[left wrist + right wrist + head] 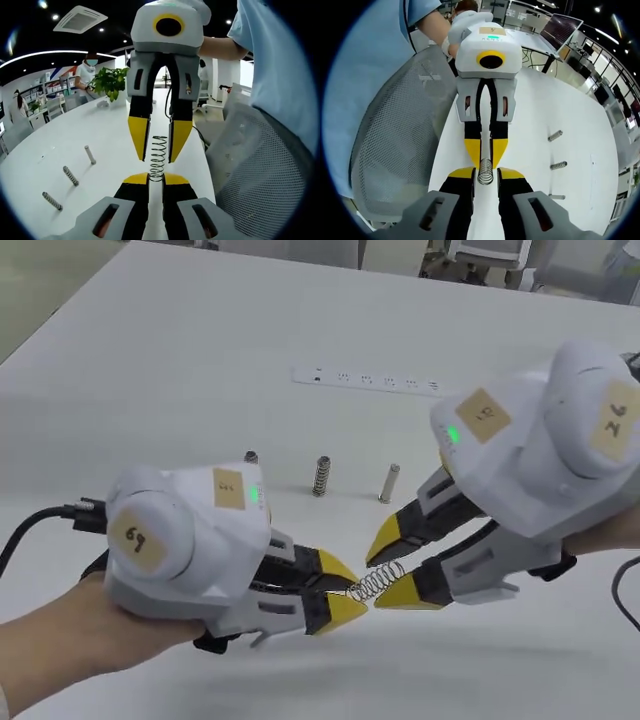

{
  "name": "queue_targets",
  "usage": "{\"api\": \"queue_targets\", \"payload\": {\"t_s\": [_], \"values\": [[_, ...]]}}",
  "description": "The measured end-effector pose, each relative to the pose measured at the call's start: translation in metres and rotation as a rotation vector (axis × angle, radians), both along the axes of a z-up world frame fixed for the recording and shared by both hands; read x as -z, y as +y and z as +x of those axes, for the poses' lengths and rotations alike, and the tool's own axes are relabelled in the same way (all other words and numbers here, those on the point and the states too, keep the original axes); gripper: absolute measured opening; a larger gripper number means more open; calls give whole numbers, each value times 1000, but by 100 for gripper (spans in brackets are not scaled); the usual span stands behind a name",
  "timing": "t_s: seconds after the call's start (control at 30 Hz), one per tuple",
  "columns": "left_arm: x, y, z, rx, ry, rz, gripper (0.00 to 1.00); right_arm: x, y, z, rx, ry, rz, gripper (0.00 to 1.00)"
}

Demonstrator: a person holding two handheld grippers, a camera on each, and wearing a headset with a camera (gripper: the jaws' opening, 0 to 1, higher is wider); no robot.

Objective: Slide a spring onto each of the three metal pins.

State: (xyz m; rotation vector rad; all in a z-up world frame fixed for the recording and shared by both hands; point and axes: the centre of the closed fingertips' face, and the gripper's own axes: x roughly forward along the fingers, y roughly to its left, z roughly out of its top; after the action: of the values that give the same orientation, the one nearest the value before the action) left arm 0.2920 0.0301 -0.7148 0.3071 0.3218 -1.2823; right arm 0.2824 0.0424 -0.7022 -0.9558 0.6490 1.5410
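Observation:
A loose spring (377,582) hangs in the air between the two grippers. My left gripper (356,598) is shut on one end of the spring (158,159). My right gripper (386,578) faces it, jaws open and straddling the spring's other end (485,172) without clearly pinching it. Behind on the white table (200,360) stand three metal pins. The right pin (390,483) is bare, the middle pin (321,476) wears a spring, and the left pin (251,457) is mostly hidden behind my left gripper. In the left gripper view the left pin (52,200) also wears a spring.
A white power strip (365,379) lies further back on the table. A grey mesh chair (405,130) stands by the table's near edge, beside the person. Other people and a potted plant (111,81) are far off at the table's end.

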Motion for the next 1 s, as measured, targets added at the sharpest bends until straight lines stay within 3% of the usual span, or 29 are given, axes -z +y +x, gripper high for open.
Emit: {"api": "queue_targets", "payload": {"t_s": [0.73, 1.0], "values": [[-3, -2, 0, 0, 2, -16, 1, 2, 1, -1, 12, 22, 9, 8], [-3, -4, 0, 3, -15, -14, 2, 2, 0, -1, 18, 24, 2, 8]]}}
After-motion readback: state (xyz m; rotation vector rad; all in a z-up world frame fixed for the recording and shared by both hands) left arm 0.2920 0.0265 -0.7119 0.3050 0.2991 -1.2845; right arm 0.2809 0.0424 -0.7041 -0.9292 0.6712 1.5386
